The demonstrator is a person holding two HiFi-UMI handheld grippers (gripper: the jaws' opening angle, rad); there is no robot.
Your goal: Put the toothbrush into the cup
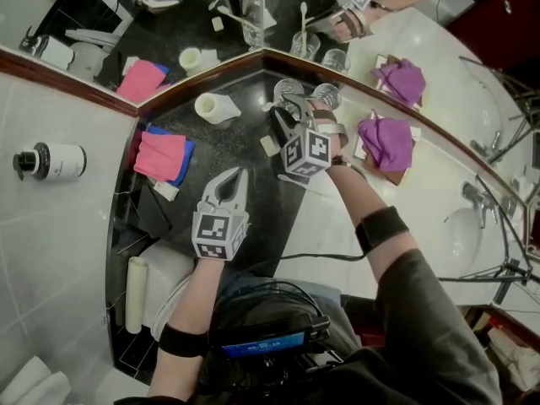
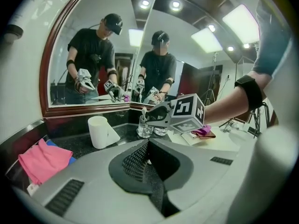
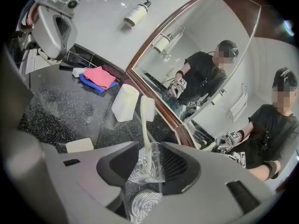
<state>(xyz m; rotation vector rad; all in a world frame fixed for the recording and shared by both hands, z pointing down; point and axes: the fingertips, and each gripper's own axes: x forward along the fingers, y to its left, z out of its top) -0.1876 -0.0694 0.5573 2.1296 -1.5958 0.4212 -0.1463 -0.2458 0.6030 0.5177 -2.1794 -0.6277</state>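
I hold two grippers, my left gripper (image 1: pixel 239 175) and my right gripper (image 1: pixel 297 106). On the counter I count two glass cups (image 1: pixel 329 96), one toothbrush (image 3: pixel 145 125), one white paper roll (image 1: pixel 213 107), one small white block (image 1: pixel 268 145), one pink cloth (image 1: pixel 160 153), one blue cloth (image 1: pixel 184 165) and one purple cloth (image 1: pixel 386 140). I see one bottle (image 1: pixel 52 160) on the wall, and two mirror panels (image 1: pixel 169 24) at the corner.

Left tongs (image 1: pixel 240 176) sit shut, right tongs (image 1: pixel 296 105) spread wide, both seemingly angled downward.
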